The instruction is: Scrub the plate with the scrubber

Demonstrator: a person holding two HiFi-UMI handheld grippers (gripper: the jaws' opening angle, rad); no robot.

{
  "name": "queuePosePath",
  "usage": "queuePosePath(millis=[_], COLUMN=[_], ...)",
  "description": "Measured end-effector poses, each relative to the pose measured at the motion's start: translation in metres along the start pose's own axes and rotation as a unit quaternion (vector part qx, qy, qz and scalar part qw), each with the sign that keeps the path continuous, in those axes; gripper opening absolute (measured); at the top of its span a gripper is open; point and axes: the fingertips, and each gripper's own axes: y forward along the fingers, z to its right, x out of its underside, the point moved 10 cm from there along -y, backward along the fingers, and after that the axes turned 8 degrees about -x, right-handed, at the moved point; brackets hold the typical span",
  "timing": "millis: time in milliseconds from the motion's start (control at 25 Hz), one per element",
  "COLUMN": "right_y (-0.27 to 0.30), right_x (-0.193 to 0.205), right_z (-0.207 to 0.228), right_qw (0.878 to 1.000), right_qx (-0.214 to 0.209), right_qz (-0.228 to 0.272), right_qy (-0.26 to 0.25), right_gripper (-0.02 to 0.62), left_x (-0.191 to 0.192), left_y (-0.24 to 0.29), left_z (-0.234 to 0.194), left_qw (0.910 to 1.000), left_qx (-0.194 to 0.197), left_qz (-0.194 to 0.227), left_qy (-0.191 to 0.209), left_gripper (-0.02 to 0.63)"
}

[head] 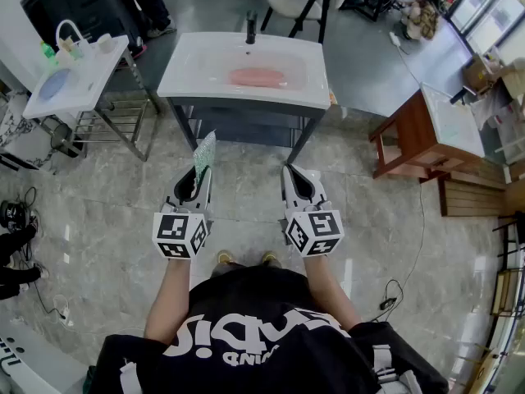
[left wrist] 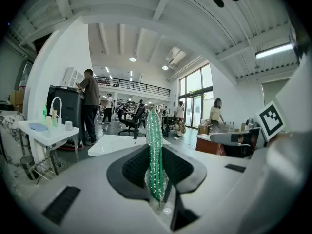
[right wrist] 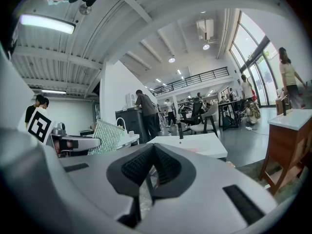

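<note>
The left gripper (left wrist: 157, 173) is clenched on a thin green glittery scrubber sheet (left wrist: 155, 145), which stands upright, edge-on between its dark ribbed pads and rises well above them. The right gripper (right wrist: 150, 172) is clenched with nothing between its pads. In the head view both grippers are held side by side at about the same height, pointing forward over the grey marbled floor (head: 98, 195). The pink oval plate (head: 257, 77) lies flat in the white rectangular sink basin (head: 189, 79), well ahead of both grippers and touched by neither. The basin sits on a dark metal frame and has a black faucet (head: 251, 26) at its far edge. To the left stands a smaller white sink (head: 82, 97) with a blue dish (head: 54, 83) in it, and to the right a brown wooden table (head: 414, 134).
</note>
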Motion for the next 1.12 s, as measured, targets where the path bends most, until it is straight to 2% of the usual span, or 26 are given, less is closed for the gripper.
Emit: queuePosePath(millis=[280, 640, 880, 1120], right_y=[0.011, 0.018, 0.035, 0.061], right_x=[0.005, 0.023, 0.026, 0.023], right_z=[-0.015, -0.037, -0.031, -0.008], right_qw=[1.0, 0.999, 0.999, 0.999], right_qx=[-0.012, 0.012, 0.019, 0.023], right_qz=[0.009, 0.012, 0.006, 0.003], right_qy=[0.019, 0.029, 0.033, 0.033], right_gripper=[0.018, 0.018, 0.018, 0.018], left_x=[0.005, 0.013, 0.012, 0.007], left_y=[0.002, 0.002, 0.018, 0.052], left_z=[-0.02, -0.056, -0.067, -0.079], left_qw=[1.0, 0.9997, 0.9994, 0.9994], left_qx=[0.006, 0.022, 0.035, 0.035], left_qz=[-0.004, -0.009, -0.008, -0.006], left_qy=[0.004, -0.001, -0.003, -0.002], left_gripper=[0.089, 0.089, 0.089, 0.089])
